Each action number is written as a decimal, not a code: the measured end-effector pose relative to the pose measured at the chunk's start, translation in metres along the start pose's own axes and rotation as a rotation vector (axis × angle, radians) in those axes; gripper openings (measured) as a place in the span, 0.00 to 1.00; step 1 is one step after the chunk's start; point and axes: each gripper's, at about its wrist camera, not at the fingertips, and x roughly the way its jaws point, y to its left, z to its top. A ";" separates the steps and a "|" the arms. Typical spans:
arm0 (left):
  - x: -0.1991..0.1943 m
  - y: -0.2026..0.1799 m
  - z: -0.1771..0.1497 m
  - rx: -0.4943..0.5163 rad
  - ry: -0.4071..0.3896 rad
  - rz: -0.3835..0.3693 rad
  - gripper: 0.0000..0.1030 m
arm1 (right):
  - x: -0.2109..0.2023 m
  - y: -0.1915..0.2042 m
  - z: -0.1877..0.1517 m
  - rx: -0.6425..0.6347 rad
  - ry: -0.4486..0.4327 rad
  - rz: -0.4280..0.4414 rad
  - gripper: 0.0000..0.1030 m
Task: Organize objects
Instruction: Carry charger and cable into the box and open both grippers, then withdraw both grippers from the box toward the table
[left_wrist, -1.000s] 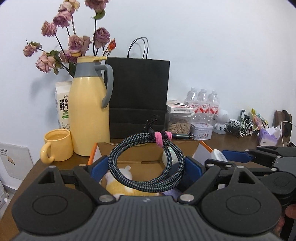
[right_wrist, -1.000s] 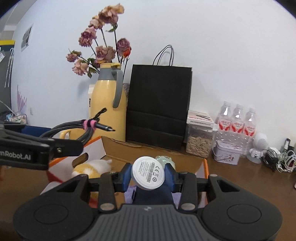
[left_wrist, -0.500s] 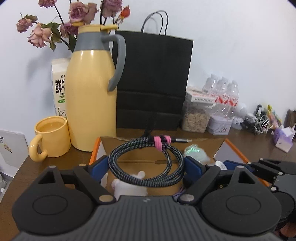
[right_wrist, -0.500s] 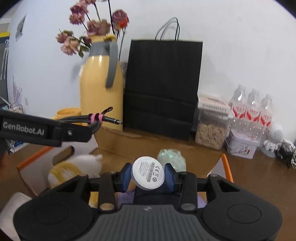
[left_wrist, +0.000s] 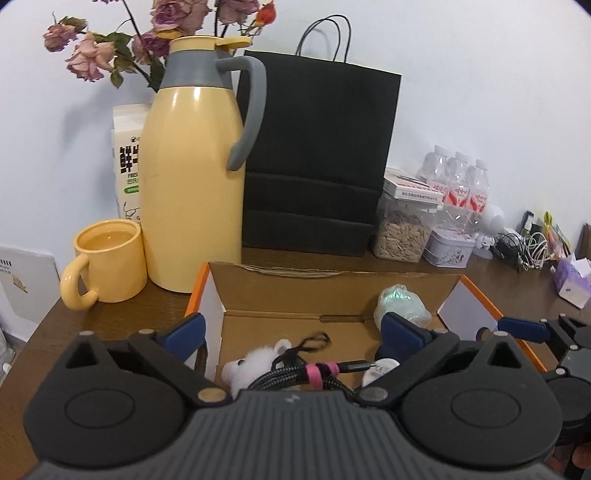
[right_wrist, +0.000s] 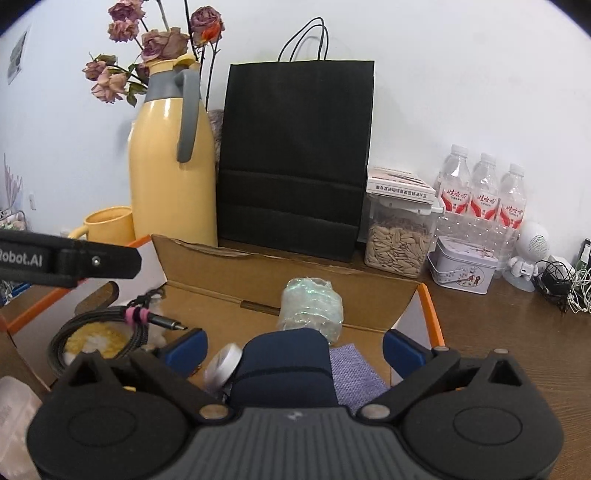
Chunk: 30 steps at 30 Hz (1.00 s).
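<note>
An open cardboard box (left_wrist: 332, 291) with orange edges sits on the wooden table. A coiled braided cable (left_wrist: 295, 376) with a pink tie lies in it on a white and yellow plush toy (left_wrist: 255, 363). Above them my left gripper (left_wrist: 291, 328) is open, its jaws still opening, touching nothing. My right gripper (right_wrist: 295, 347) is also opening over the box (right_wrist: 258, 273). Between its blue pads (right_wrist: 188, 345), untouched, lie a dark blue padded thing (right_wrist: 284, 362) and a white labelled disc (right_wrist: 223, 363). The cable (right_wrist: 92, 321) shows at the left.
A greenish wrapped bundle (right_wrist: 310, 306) and purple cloth (right_wrist: 354, 369) also lie in the box. Behind it stand a yellow jug (left_wrist: 192, 184), a yellow mug (left_wrist: 107, 262), a black paper bag (left_wrist: 317, 158), a seed jar (left_wrist: 402, 232), a tin (right_wrist: 461, 266) and water bottles (right_wrist: 484, 195).
Both grippers came forward and down over the box, then opened. The cable dropped from the left gripper onto the plush toy. The white disc and blue thing dropped from the right one.
</note>
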 end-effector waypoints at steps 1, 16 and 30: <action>-0.001 0.000 0.000 -0.002 -0.002 0.001 1.00 | 0.000 0.000 0.000 -0.001 0.001 0.001 0.99; -0.040 -0.004 0.000 -0.007 -0.106 0.002 1.00 | -0.026 0.007 0.000 -0.028 -0.032 0.003 1.00; -0.108 -0.010 -0.031 0.005 -0.152 0.006 1.00 | -0.087 0.013 -0.030 -0.007 -0.050 0.002 1.00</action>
